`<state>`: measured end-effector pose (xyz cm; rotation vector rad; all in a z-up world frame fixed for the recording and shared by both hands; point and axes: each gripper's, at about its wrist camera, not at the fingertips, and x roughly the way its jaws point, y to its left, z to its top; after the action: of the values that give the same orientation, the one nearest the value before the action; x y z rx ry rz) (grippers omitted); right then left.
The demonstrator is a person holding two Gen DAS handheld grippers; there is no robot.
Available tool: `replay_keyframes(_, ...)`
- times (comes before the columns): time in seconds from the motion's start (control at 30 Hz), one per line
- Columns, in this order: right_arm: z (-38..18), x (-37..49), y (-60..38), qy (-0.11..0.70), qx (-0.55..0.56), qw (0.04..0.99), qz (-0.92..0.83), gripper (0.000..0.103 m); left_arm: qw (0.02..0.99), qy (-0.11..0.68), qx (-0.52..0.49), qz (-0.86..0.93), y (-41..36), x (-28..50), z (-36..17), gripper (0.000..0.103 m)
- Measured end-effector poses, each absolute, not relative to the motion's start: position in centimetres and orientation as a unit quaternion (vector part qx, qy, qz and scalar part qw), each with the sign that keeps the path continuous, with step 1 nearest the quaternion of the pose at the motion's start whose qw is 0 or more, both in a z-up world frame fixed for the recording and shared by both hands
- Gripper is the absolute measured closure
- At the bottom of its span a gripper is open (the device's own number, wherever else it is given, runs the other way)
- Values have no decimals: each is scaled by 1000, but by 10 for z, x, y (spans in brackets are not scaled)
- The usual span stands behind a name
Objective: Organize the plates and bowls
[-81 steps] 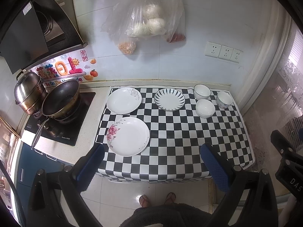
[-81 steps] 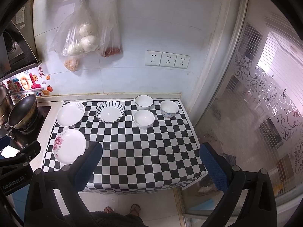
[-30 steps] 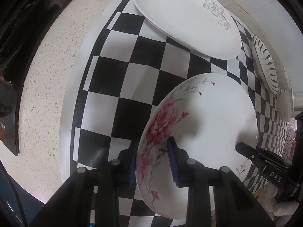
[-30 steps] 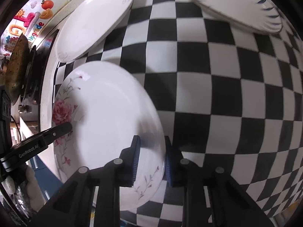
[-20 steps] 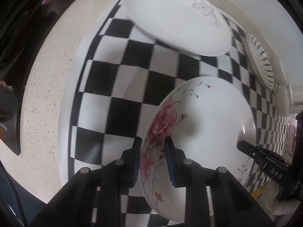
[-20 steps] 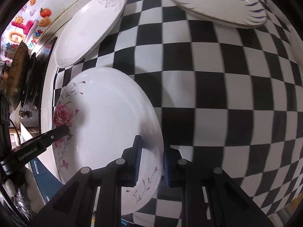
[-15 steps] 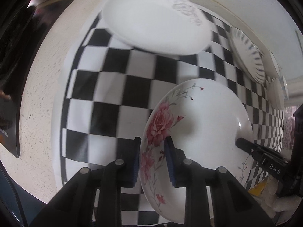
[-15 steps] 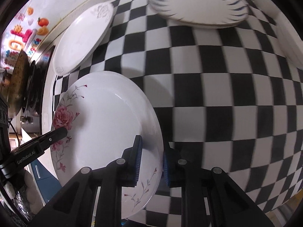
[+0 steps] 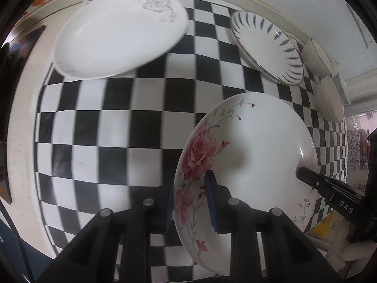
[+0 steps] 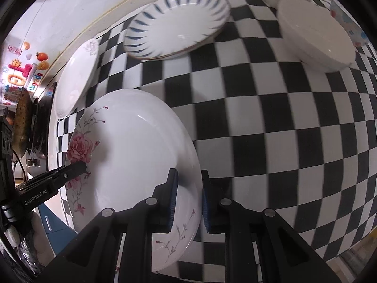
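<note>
The rose plate is pinched at both sides and sits over the near part of the checkered cloth; whether it rests on the cloth or is raised off it cannot be told. The left gripper is clamped on the plate's left rim, beside the pink rose print, one blue pad above the rim and one beneath. The right gripper is clenched on the opposite, right rim in the same way. Each gripper's black tip shows at the plate's far edge in the other camera.

Farther back on the left lies the grey-flower plate, flat on the cloth near the wall. To its right, also by the wall, rests the blue-striped plate. Right of that, well apart from the held plate, a plain white bowl stands on the cloth, with a second white bowl behind it near the wall and a patterned bowl just beside it at the far right. A dark pan sits off the cloth on the far left, below bright wall stickers.
</note>
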<state>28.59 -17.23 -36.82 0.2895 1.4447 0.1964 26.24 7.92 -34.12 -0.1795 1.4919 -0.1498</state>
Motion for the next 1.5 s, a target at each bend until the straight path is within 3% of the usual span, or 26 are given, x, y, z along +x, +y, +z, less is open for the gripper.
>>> replay_keyframes(1.1, -388, 272, -209, 704, 91, 689, 147, 82, 689, 722, -71, 9, 20, 224, -371, 76)
replay_keyframes(1.27, -367, 276, -218, 694, 54, 709, 110, 69, 701, 707, -85, 23, 30, 213, -344, 76)
replay_keyframes(1.5, -310, 309, -201, 658, 69, 734, 153, 32, 738, 663, -116, 40, 72, 220, -292, 74)
